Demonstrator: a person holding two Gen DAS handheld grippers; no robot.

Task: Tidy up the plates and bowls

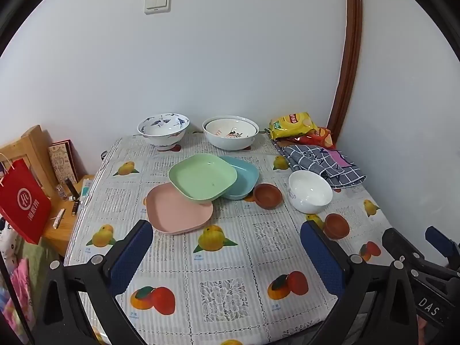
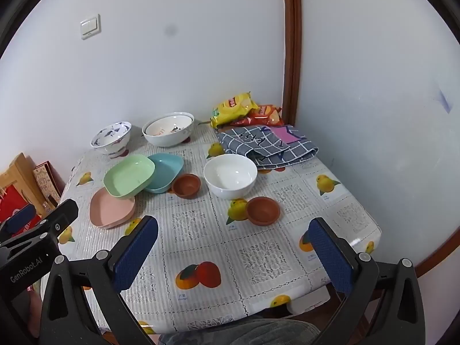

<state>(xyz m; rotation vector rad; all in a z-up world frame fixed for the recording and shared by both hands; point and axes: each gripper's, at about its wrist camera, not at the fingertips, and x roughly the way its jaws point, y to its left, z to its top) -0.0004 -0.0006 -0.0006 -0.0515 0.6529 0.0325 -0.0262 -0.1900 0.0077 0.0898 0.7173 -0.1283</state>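
Nearest, the left tongs and the right tongs hover over the near edge of the surface, both spread wide with nothing between their blue pads. The surface wears a fruit-printed cloth.

Just beyond the left tongs lies a pink square plate. A green square plate rests tilted on its far edge and also overlaps a blue square plate to its right. Just right of the blue plate sits 1 small brown clay bowl; a second clay bowl sits nearer, toward the right edge. Between them and slightly farther stands a white bowl, touching a folded grey checked cloth behind it.

Along the far wall, a blue-patterned footed bowl stands at the left, and to its right a pale large bowl holds a smaller bowl nested inside. Yellow and red snack bags lie in the far right corner.
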